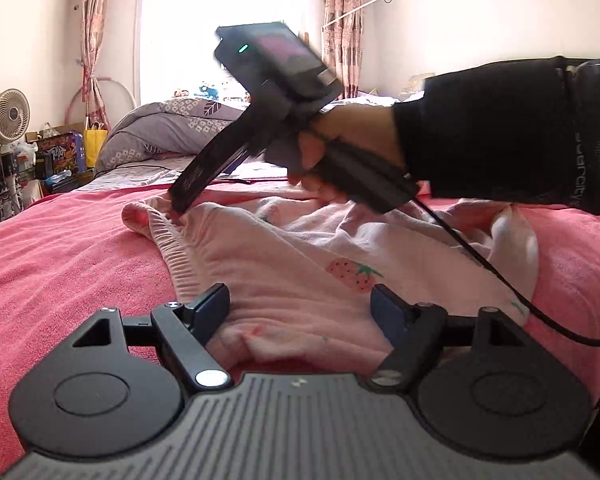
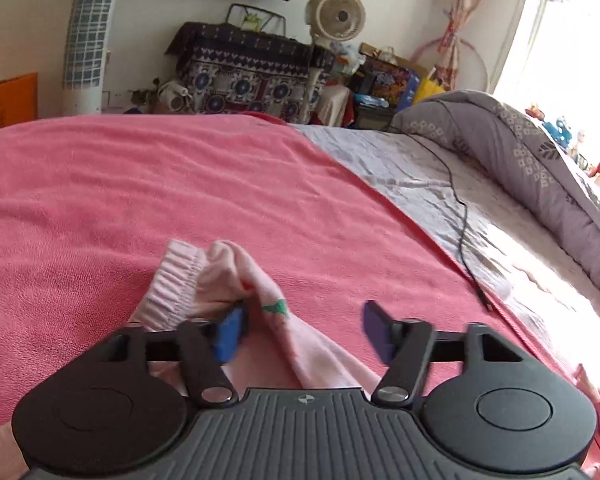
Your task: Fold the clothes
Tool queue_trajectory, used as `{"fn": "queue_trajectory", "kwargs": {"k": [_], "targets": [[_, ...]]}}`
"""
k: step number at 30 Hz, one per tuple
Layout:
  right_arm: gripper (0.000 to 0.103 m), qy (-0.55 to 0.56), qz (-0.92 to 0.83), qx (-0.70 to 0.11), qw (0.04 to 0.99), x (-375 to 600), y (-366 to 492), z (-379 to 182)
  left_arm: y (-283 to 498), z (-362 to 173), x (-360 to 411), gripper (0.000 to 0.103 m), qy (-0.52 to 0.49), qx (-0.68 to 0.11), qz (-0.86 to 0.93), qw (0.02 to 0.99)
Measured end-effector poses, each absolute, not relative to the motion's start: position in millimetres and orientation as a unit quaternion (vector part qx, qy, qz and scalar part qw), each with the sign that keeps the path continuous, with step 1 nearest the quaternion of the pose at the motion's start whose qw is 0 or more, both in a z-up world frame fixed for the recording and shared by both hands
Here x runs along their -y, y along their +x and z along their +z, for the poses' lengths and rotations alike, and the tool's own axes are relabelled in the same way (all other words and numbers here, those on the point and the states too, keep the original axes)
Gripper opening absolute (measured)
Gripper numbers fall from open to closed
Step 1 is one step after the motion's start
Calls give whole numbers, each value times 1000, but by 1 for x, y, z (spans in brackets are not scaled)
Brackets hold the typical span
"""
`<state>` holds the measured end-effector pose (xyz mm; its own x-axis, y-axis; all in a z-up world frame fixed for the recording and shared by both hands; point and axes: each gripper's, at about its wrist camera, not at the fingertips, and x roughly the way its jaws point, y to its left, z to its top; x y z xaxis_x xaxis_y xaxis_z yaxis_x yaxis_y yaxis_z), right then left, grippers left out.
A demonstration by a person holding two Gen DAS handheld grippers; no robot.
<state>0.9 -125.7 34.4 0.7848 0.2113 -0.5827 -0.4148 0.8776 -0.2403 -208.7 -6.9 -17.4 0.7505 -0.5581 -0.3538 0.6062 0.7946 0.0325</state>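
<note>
A pale pink garment [image 1: 292, 264] with strawberry prints and an elastic waistband lies crumpled on a pink blanket [image 1: 60, 260]. My left gripper [image 1: 300, 304] is open low over its near edge, and cloth lies between the pads without being pinched. A hand in a black sleeve [image 1: 500, 132] holds my right gripper [image 1: 179, 206], whose tips are down at the far waistband corner. In the right wrist view the right gripper [image 2: 305, 320] is open, with a fold of the garment [image 2: 228, 276] against its left pad.
A grey flowered quilt [image 2: 520, 148] is bunched at the bed's far side on a light sheet. A black cable [image 2: 464, 232] trails over that sheet, and another cable [image 1: 500, 276] hangs from the right gripper. A fan [image 2: 336, 16] and cluttered boxes stand beyond the bed.
</note>
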Motion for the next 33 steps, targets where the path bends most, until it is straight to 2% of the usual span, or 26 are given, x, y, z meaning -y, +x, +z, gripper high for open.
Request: {"fn": "queue_trajectory", "kwargs": {"k": [6,9,14,19,23,29,31,32,33], "targets": [[84,-124,156,-231,952,217,-95,96,-222,-6,6,89,79,-188,-271,941],[85,-158,127,-226,953,253,-156,99,-221,5,4,90,65,-210,-253,942],[91,-185,49,-268,944,314,-246,72,-219,26,30,90,68,-206,-263,940],[91,-200,-71,-324,922,368,-309,33,-238,29,79,97,145,-180,-296,927],[91,-152,-165,-321,920,414,-352,26,-242,10,98,97,197,-198,-289,916],[90,-156,-248,-310,905,454,-374,12,-250,1,97,98,235,-182,-293,909],[80,-146,-254,-307,905,465,-368,7,-250,-1,103,98,243,-179,-296,906],[50,-133,-253,-314,905,470,-361,5,-248,0,106,94,239,-182,-301,905],[25,-121,-258,-320,904,473,-355,3,-247,0,108,88,234,-184,-306,904]]}}
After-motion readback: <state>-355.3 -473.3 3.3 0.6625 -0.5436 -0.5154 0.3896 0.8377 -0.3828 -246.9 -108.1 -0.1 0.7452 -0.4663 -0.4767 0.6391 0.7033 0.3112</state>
